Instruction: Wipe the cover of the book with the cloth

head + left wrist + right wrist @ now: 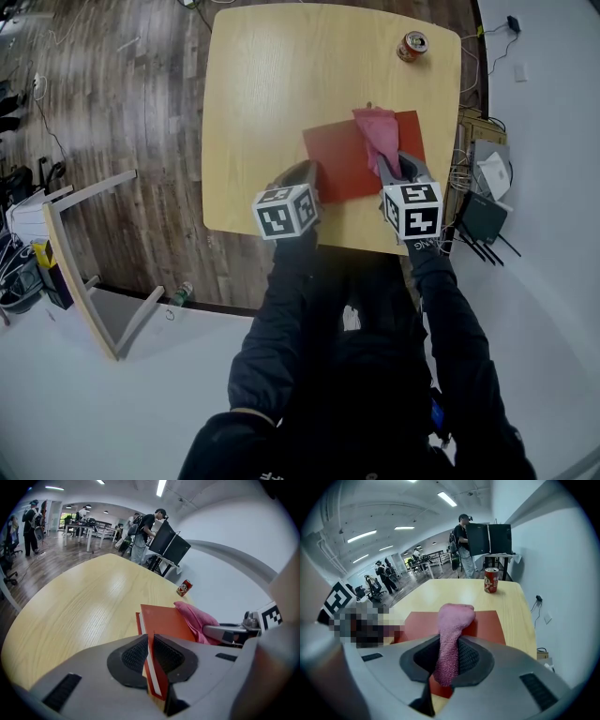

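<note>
Left gripper is pinched onto the near edge of the red book, which lies flat on the table just ahead of both tools. Right gripper has its jaws closed on the pink cloth, and the free end flops forward onto the cover right in front of it. For the wipe itself, I'd hold the left clamp firm so the book doesn't skate. Tip the right tool down so the cloth presses flat (a dangling end just tickles the cover), then sweep across and out toward the far edge. The soda can sits well beyond, so no worry there.
</note>
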### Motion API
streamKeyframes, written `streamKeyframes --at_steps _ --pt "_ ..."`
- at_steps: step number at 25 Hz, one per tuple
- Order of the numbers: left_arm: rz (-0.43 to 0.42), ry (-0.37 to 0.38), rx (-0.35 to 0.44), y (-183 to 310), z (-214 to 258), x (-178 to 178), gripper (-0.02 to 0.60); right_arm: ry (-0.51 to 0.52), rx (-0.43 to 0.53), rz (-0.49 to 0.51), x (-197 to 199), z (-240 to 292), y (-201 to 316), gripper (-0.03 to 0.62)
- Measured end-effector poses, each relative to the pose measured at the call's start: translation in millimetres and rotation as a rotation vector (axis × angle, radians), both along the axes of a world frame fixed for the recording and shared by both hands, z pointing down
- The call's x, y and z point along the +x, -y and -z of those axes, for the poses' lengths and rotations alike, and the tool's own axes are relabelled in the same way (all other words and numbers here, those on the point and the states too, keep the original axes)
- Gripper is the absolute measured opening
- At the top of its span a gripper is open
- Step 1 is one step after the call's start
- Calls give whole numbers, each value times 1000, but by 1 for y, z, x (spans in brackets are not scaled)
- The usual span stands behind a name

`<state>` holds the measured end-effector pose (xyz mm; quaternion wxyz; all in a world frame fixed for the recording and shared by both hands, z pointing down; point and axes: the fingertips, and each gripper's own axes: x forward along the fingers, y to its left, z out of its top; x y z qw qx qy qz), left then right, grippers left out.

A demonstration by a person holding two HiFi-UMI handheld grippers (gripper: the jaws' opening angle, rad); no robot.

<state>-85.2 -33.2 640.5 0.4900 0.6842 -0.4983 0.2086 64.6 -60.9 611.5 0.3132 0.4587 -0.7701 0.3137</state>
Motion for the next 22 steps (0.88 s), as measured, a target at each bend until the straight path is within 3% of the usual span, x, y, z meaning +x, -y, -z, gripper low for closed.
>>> streamKeyframes --at_steps 22 --pt "16 11 -3 0 1 -1 63 -2 -53 -7 28 5 -70 78"
